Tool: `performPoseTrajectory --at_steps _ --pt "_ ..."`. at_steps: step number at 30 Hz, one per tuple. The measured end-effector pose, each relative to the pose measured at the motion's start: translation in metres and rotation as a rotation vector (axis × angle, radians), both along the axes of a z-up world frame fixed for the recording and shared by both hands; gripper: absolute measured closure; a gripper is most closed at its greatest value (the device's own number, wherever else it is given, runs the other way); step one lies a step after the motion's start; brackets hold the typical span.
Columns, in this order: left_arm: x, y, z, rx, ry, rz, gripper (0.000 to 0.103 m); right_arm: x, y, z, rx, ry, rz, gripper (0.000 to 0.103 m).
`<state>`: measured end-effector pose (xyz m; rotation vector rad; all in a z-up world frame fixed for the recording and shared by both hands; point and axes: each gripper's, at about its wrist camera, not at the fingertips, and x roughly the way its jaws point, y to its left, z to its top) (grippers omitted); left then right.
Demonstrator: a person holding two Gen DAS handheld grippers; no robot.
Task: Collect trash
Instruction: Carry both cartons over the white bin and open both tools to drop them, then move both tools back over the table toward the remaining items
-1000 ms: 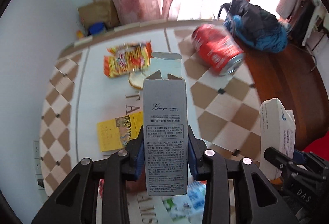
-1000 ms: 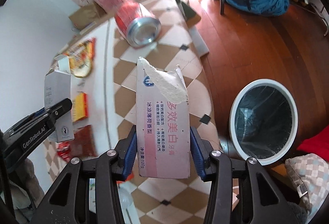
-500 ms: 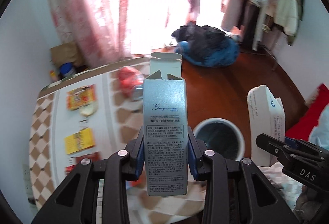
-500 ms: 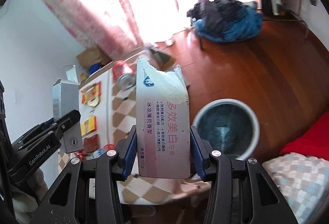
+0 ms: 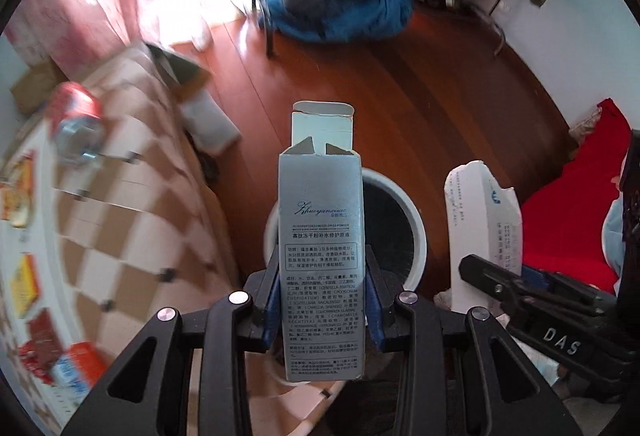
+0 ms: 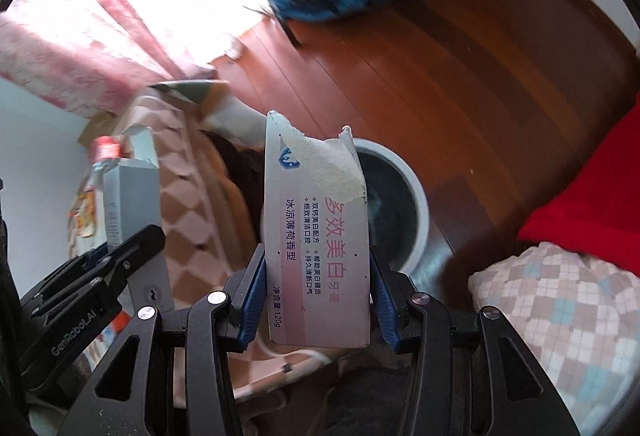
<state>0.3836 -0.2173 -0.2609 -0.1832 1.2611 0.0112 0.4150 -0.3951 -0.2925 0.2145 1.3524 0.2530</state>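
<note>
My left gripper (image 5: 322, 300) is shut on a tall silver carton (image 5: 322, 256) with its top flap open; it hangs over the near-left rim of a white round bin (image 5: 416, 224) on the wooden floor. My right gripper (image 6: 318, 300) is shut on a torn white-and-pink toothpaste box (image 6: 318, 248), held above the same bin (image 6: 418, 207). The toothpaste box (image 5: 484, 232) shows at the right of the left wrist view, and the silver carton (image 6: 132, 203) at the left of the right wrist view.
A table with a checkered cloth (image 5: 132, 203) lies to the left, with a red can (image 5: 76, 119) and several snack wrappers on it. A blue and dark heap of clothes (image 5: 336, 7) sits by the curtain. A red cloth (image 5: 576, 203) and a checkered cushion (image 6: 560, 316) lie to the right.
Both grippers have swung right, off the table and over the floor, each keeping its box. The bin now sits right behind both boxes; the table has slid to the left edge.
</note>
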Motion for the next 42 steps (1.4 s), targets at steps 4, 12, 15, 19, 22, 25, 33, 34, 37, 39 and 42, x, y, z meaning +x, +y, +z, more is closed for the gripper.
performPoseTrajectory --at_steps 4,12,15,19,22,25,33,34,37,39,42 --pt "0.022 -0.012 -0.031 0.001 0.046 -0.012 0.072 0.018 -0.007 -0.038 -0.019 0.066 -0.016 0.054" --pt "0.043 -0.012 -0.07 -0.045 0.135 0.008 0.067 0.054 -0.012 -0.098 -0.034 0.146 -0.011 0.052" --pt "0.044 -0.012 -0.071 -0.043 0.138 0.016 0.036 0.061 -0.011 -0.109 -0.036 0.168 -0.017 0.05" --pt "0.042 -0.011 -0.067 -0.031 0.139 0.029 0.022 0.066 -0.009 -0.116 -0.053 0.192 -0.026 0.029" --pt "0.041 -0.008 -0.065 0.003 0.139 0.031 0.005 0.065 -0.009 -0.109 -0.078 0.183 -0.024 0.021" --pt "0.038 -0.005 -0.06 0.038 0.131 0.033 0.005 0.06 -0.009 -0.098 -0.124 0.171 -0.014 0.0" --pt "0.02 0.004 -0.035 0.077 0.092 0.047 0.004 0.038 -0.007 -0.067 -0.258 0.134 0.035 0.0" --pt "0.017 0.004 -0.031 0.079 0.087 0.047 0.004 0.034 -0.006 -0.062 -0.26 0.128 0.04 0.0" --pt "0.008 0.006 -0.021 0.09 0.073 0.047 0.004 0.026 -0.005 -0.048 -0.258 0.11 0.046 0.0" --pt "0.005 0.005 -0.016 0.093 0.068 0.051 0.004 0.02 -0.004 -0.038 -0.252 0.096 0.046 0.0" --pt "-0.005 0.005 -0.004 0.097 0.051 0.054 0.004 0.011 -0.001 -0.024 -0.246 0.075 0.051 0.0"
